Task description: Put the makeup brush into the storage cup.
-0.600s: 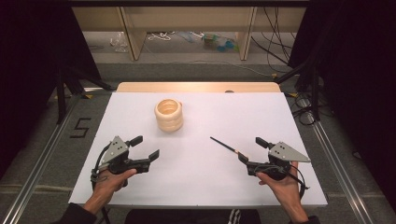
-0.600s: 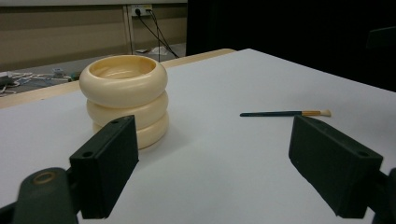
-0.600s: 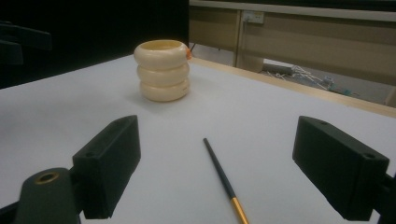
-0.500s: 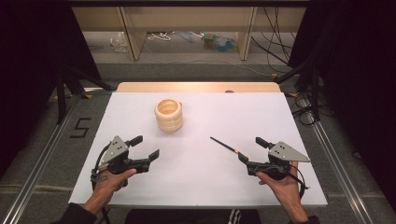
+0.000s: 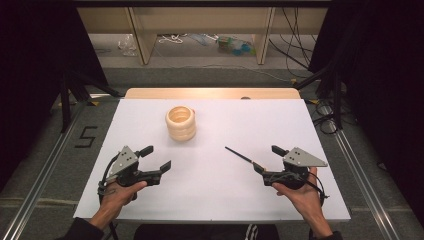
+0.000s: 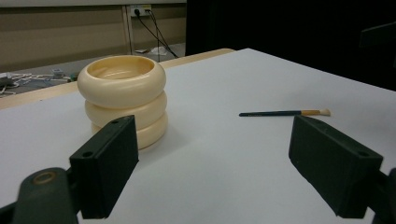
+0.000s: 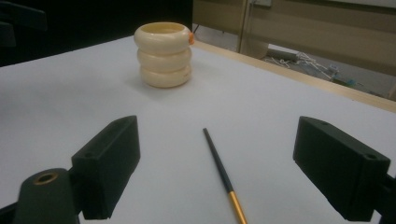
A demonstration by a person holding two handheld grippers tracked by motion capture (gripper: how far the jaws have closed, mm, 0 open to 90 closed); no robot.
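Near edge of the white counter (image 5: 210, 200): left tool (image 5: 156, 159) rests with jaws wide apart, empty. At the right, the right tool (image 5: 267, 159) is just as wide, the paintbrush (image 5: 244, 159) lying flat, its bristle end between the jaws. Farther back, left of centre, the cream ribbed pot (image 5: 180, 122) stands upright.

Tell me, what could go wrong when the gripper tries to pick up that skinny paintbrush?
The paintbrush lies flat on the white table, so the open right gripper might scrape the surface or pinch only its end and let it swing. The cream ringed holder stands upright and unheld; a brush poked against its rim could tip or push it.
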